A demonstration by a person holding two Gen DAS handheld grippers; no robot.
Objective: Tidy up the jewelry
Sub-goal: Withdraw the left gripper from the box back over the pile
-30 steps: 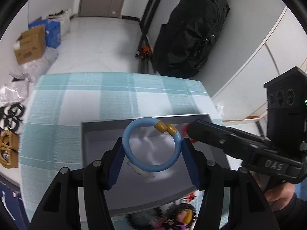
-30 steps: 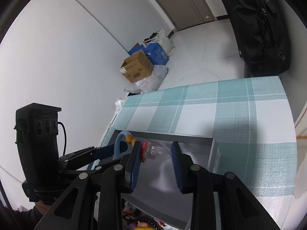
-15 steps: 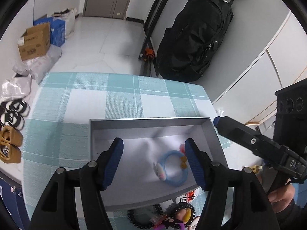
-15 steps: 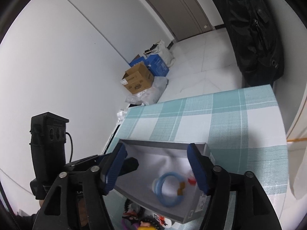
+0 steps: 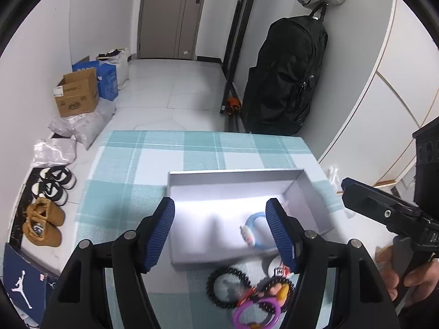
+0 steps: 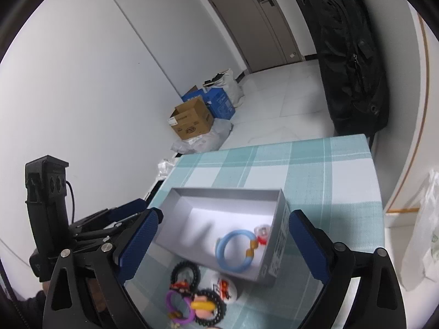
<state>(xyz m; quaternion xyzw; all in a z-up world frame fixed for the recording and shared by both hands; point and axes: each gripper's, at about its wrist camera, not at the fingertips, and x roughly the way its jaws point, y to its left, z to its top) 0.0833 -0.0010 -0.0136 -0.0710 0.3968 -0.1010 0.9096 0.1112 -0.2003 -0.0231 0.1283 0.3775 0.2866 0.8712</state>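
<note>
A shallow grey box (image 5: pixel 236 175) (image 6: pixel 227 192) sits on the plaid table. Inside it, at its right end, lies a light-blue bracelet (image 5: pixel 255 216) (image 6: pixel 221 249) with a small red and clear trinket (image 6: pixel 260 235) beside it. My left gripper (image 5: pixel 219 213) hovers open above the box's near half, with nothing between its fingers. My right gripper (image 6: pixel 223 219) hangs over the same box; its jaws are opening wide and hold nothing. In front of the box lies a pile of jewelry (image 5: pixel 258 296) (image 6: pixel 192 298): black spiral bands, a purple ring, a yellow piece.
Teal plaid cloth (image 5: pixel 164 159) covers the table, whose far edge meets the floor view. A black backpack (image 5: pixel 285 82) leans on the wall beyond. Cardboard boxes (image 5: pixel 76 93) and shoes (image 5: pixel 44 224) lie on the floor at left. A hand (image 5: pixel 397 271) holds the right gripper's handle.
The left gripper let go of the blue bracelet, which now lies in the box. The right gripper released the red trinket and opened wide. Both drew back and up.
</note>
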